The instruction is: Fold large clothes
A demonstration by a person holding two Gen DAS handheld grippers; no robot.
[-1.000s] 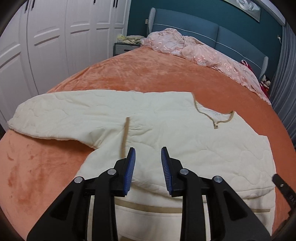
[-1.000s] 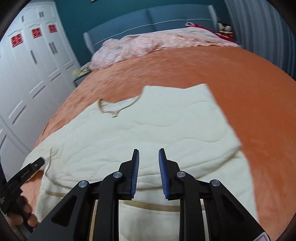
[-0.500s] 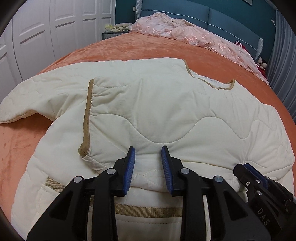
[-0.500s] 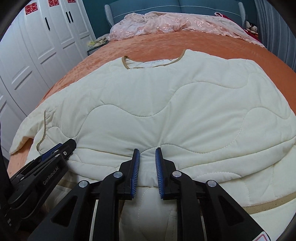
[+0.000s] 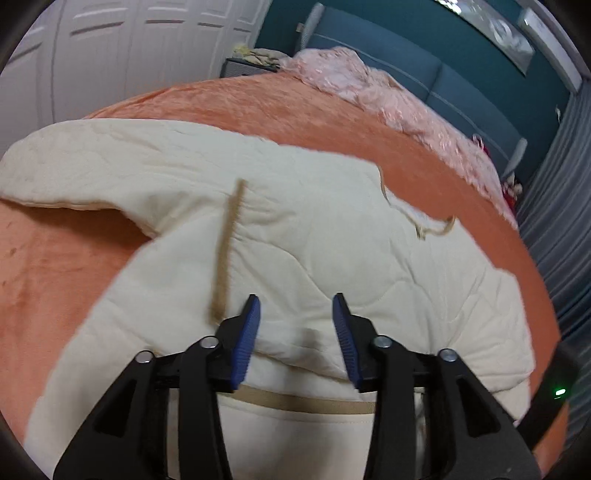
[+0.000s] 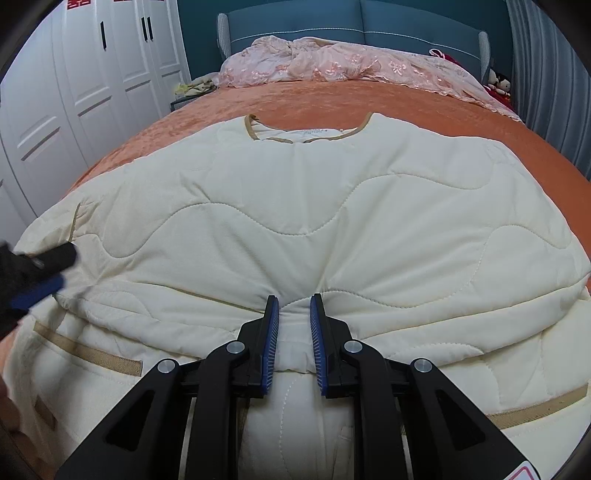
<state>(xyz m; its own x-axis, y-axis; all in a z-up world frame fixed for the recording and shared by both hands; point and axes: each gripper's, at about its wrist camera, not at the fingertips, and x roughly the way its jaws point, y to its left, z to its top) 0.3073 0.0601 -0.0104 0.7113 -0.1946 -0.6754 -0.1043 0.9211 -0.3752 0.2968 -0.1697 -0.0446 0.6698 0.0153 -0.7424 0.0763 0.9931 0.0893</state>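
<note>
A cream quilted jacket [image 5: 332, 240] with tan trim lies on the orange bedspread [image 5: 55, 280], its lower part folded up over the body and one sleeve stretched out to the left. My left gripper [image 5: 295, 299] hovers over the folded edge. Its jaws are opening, and the cloth lies below them, not pinched. In the right wrist view the jacket [image 6: 295, 206] fills the frame, neckline at the far end. My right gripper [image 6: 294, 299] is shut on a bunched ridge of the folded edge. The left gripper [image 6: 37, 273] shows blurred at that view's left edge.
A rumpled pink quilt [image 6: 351, 62] lies along the blue headboard [image 6: 406, 26]. White wardrobe doors [image 6: 92, 74] stand on the left and grey curtains [image 6: 550, 74] on the right. A nightstand with clutter [image 5: 251, 62] sits beside the bed. Bare orange bedspread surrounds the jacket.
The left jaws have spread apart and let go of the folded edge, and that gripper has drawn back from the jacket. The right gripper came down onto the fold, closed on it and now holds still.
</note>
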